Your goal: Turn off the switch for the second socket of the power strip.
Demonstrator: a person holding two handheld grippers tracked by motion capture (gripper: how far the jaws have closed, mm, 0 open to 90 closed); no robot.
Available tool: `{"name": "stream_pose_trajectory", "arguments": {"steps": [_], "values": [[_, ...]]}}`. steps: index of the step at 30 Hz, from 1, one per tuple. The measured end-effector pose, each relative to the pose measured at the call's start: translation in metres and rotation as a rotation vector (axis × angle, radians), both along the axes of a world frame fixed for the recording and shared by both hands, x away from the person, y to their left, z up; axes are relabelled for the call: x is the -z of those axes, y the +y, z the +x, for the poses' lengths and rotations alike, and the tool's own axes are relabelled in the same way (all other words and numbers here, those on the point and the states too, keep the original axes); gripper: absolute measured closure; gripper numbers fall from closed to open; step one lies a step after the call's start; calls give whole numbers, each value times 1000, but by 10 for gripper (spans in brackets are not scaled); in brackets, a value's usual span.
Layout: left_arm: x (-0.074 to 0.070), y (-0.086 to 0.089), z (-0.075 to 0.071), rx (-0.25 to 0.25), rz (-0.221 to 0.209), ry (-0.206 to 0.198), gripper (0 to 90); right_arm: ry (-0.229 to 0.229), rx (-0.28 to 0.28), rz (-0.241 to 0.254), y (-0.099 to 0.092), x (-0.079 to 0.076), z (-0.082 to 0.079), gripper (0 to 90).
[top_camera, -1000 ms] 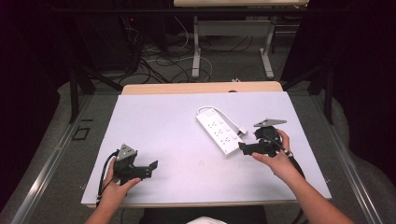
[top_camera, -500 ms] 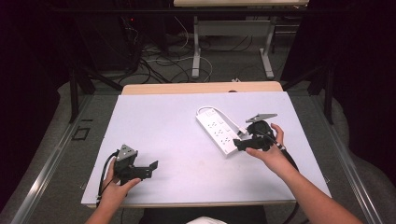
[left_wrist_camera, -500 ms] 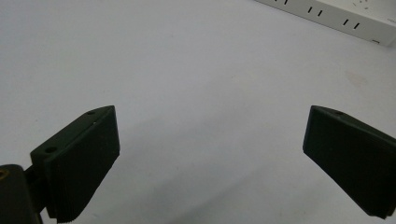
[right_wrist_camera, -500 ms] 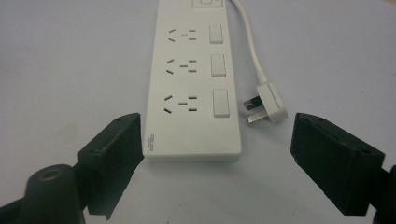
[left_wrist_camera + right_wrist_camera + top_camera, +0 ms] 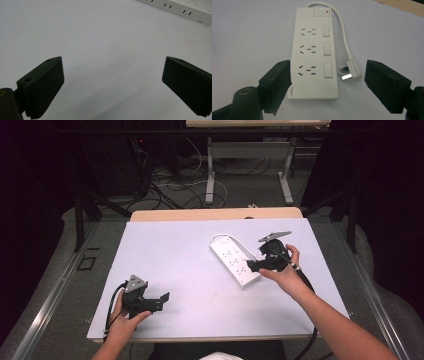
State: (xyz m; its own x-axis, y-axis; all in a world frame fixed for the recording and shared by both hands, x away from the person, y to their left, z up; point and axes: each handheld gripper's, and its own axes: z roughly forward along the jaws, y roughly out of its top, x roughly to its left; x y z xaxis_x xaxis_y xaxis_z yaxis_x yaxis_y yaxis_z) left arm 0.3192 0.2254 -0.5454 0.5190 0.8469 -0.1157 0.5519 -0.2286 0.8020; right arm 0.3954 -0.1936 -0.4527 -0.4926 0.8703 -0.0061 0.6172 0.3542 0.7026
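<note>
The right hand [image 5: 283, 270] is reaching in from the lower right over the table, forearm slanting up and to the left, and it is carrying the right black two-jaw gripper [image 5: 251, 266] just above the near end of the white plastic three-socket power strip [image 5: 235, 261], jaws pointing left and slightly down; those jaws have just been closing a little yet are standing apart, released, straddling the strip's near end in the right gripper view with nothing pressed between the pads; the left hand [image 5: 125, 317] is resting low at the near left of the table, holding the left black two-jaw gripper [image 5: 162, 301] level and aimed to the right, its jaws gaping wide and gripping nothing; the power strip is lying flat right of the table's centre, its long axis running diagonally from far left to near right, the switch end pointing away from the person and its short white cord [image 5: 343, 37] looping round to a white flat plug [image 5: 350, 70] lying just beside its right flank; the pale lilac-grey rectangular tabletop [image 5: 180, 255] is stretching bare between the two grippers, while the strip is sitting well apart from the right edge and the far wooden edge [image 5: 215, 214].
</note>
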Motion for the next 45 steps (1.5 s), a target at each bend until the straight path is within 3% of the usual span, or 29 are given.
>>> {"name": "stream_pose_trajectory", "arguments": {"steps": [16, 22, 33, 45], "values": [[0, 1, 0, 9, 7, 5, 41, 68, 24, 14, -4, -7, 28, 212], [0, 1, 0, 9, 8, 6, 42, 74, 32, 8, -3, -4, 38, 218], [0, 1, 0, 9, 9, 7, 45, 81, 48, 41, 1, 1, 52, 219], [0, 1, 0, 2, 4, 1, 48, 76, 54, 11, 9, 8, 65, 277]]}}
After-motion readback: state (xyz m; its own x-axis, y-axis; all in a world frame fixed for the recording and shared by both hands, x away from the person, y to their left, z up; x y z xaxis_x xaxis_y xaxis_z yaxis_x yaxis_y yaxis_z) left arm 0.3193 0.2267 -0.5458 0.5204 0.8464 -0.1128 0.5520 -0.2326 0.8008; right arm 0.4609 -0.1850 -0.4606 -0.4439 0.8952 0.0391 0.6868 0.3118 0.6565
